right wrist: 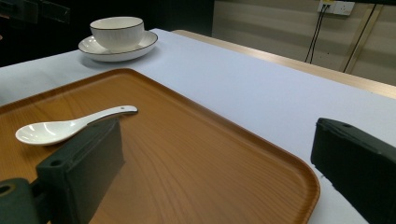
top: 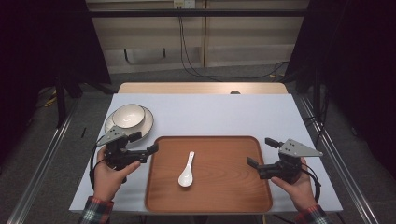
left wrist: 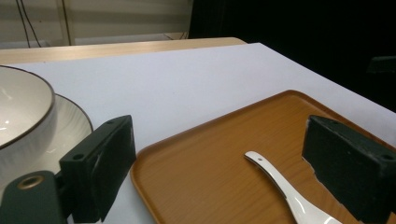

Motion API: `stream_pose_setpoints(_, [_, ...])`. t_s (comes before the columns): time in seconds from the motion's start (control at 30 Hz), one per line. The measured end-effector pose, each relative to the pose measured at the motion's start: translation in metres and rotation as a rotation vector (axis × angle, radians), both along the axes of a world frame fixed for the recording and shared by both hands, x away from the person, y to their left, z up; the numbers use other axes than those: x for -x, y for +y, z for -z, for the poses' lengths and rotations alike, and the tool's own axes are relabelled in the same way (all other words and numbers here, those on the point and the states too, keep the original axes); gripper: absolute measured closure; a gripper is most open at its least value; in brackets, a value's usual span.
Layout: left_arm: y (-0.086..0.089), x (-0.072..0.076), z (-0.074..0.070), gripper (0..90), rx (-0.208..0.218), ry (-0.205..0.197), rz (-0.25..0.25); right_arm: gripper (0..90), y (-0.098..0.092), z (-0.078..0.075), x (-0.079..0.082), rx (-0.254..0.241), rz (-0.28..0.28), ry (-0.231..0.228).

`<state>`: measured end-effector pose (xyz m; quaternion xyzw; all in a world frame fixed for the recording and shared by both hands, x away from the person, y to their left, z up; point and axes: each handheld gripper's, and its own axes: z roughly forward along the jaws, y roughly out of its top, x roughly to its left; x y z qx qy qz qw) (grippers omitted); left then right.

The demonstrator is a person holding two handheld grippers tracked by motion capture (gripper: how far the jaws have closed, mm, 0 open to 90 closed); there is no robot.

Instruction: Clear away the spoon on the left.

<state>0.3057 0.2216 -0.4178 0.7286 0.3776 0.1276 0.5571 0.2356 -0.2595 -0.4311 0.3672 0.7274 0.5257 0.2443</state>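
A: What is being seen around the worktop (top: 224,112)?

B: A white sheet is being spread over it, and a strip of bare wood is being left showing at the far edge. A grey floor is being seen all round, dark curtains are being hung at both sides, and black cables (top: 187,56) are being let down the pale back wall.

A: What is being kept on the worktop?

B: A brown wooden tray (top: 210,196) is being kept in the middle at the near side. A white spoon (top: 186,171) is being rested flat on it, with its handle pointed away from the person. A white bowl (top: 128,115) is being carried on a white plate (top: 147,125) just beyond the tray's far left corner.

A: And the tongs?

B: The left tongs (top: 145,142) are being held wide apart at the tray's left edge, near the plate. The right tongs (top: 261,152) are being held wide apart at the tray's right edge. Nothing is being gripped. The spoon is being left between them, well apart from both.
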Motion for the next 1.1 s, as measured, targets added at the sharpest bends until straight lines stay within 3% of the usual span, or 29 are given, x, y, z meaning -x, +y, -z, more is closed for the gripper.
stream_pose_setpoints(0.4, [0.009, 0.001, 0.002, 4.4, 0.013, -0.032, 0.013, 1.9, 0.000, 0.000, 0.000, -0.001, -0.001, 0.001])
stream_pose_setpoints(0.7, [0.016, 0.001, 0.005, 4.5, -0.014, -0.041, 0.016, 2.0, 0.000, 0.000, 0.000, -0.003, 0.000, 0.005])
stream_pose_setpoints(0.93, [0.023, 0.002, 0.006, 4.6, -0.006, -0.066, 0.032, 1.9, 0.001, 0.000, 0.000, 0.000, 0.000, 0.008])
stream_pose_setpoints(1.1, [0.027, 0.003, 0.008, 4.8, -0.035, -0.080, 0.031, 2.0, 0.000, 0.000, 0.000, -0.001, 0.000, 0.005])
